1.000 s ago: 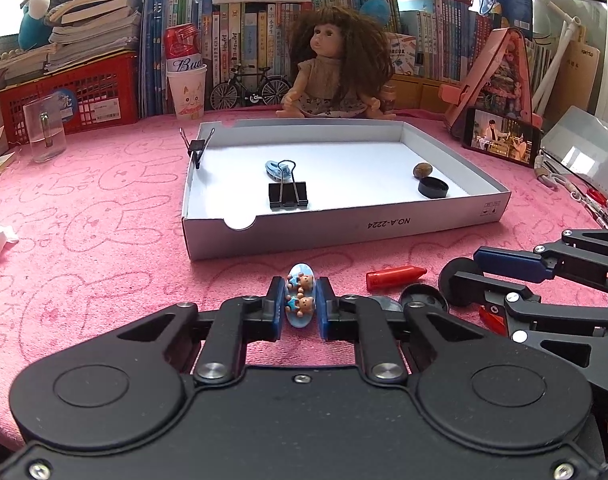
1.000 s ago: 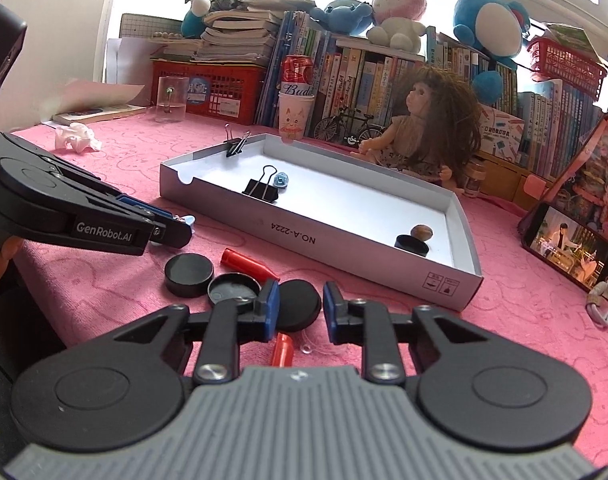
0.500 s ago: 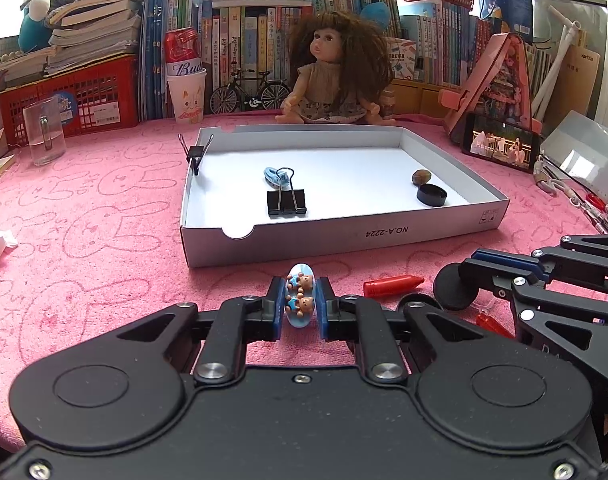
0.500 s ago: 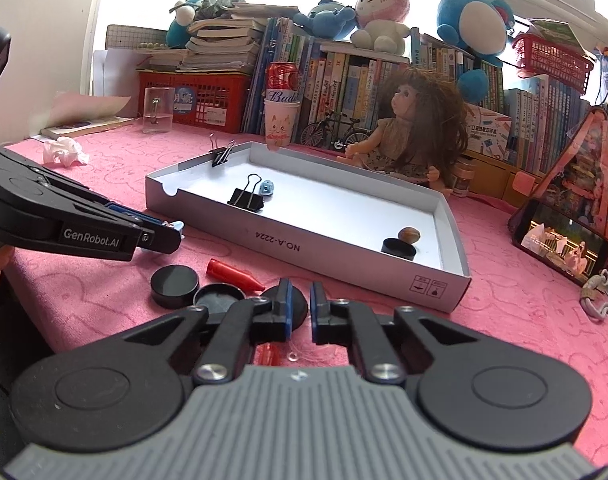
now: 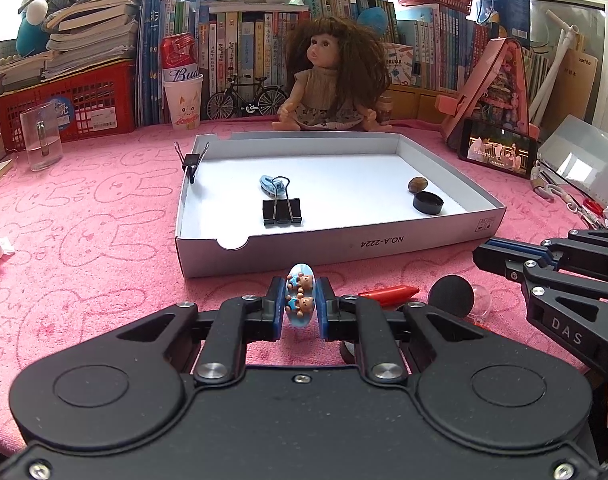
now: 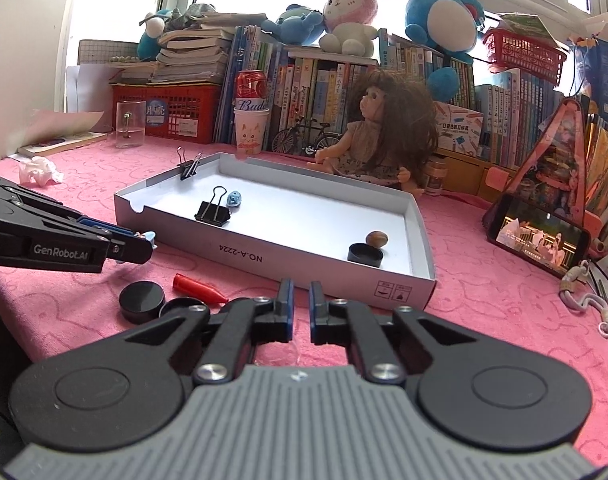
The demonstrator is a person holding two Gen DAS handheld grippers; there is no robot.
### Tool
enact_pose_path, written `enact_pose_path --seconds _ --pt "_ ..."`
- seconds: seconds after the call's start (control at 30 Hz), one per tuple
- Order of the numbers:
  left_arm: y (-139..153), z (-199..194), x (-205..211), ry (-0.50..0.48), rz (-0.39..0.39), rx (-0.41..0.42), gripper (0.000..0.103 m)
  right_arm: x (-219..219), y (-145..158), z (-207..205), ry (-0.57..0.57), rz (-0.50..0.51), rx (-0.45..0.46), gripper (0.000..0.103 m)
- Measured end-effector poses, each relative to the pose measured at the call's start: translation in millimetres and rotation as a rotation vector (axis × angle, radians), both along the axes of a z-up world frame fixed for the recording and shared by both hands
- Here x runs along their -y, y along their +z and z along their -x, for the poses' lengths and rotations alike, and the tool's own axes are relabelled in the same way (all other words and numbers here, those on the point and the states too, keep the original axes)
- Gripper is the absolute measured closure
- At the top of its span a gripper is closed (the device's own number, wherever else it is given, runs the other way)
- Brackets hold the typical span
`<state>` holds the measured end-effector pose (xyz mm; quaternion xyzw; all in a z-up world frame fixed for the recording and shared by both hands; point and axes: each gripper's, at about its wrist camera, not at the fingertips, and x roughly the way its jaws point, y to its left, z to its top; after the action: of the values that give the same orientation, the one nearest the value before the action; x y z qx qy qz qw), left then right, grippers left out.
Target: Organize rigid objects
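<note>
A: What is laid out, and why in that way?

B: The desk [image 5: 84, 216] is covered with a pink cloth. A shallow white box [image 5: 343, 244] is set near its middle, seemingly as the place where loose things are gathered. A large binder clip [image 5: 282, 212] is already lain toward the box's front left corner. A black cap [image 5: 427, 202] and a nut [image 5: 417, 185] are kept by its right wall.

A: How are the claws held?

B: The left gripper [image 5: 300, 300] is pressed onto an oval bear charm [image 5: 300, 294], which is held upright just before the box's front wall, probably so that it can be carried over that wall. The right gripper [image 6: 300, 300] is drawn together with only a narrow slit left. A black disc [image 5: 451, 295] is seen standing on edge at its tips from the left wrist; whether it is pinched cannot be told.

A: What is left outside?

B: Two black lids [image 6: 140, 302] and a red crayon-like piece [image 5: 387, 292] are left on the cloth along the box's front wall, within easy reach, so more sorting is judged to remain.
</note>
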<state>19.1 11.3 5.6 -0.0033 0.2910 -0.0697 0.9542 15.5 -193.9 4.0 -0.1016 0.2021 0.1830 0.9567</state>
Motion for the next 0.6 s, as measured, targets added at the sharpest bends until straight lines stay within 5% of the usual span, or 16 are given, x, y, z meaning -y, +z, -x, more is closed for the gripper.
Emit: enact_pose_path --seconds 0.2,0.6 --pt "-1.0 -1.0 0.0 0.002 0.001 -0.005 0.087 -12.7 -2.5 11.7 0.114 0.037 -0.001 0.066" --pt "-1.3 -1.2 -0.3 0.001 0.001 -0.006 0.087 -24.7 -13.8 13.8 0.126 0.11 -0.005 0.052"
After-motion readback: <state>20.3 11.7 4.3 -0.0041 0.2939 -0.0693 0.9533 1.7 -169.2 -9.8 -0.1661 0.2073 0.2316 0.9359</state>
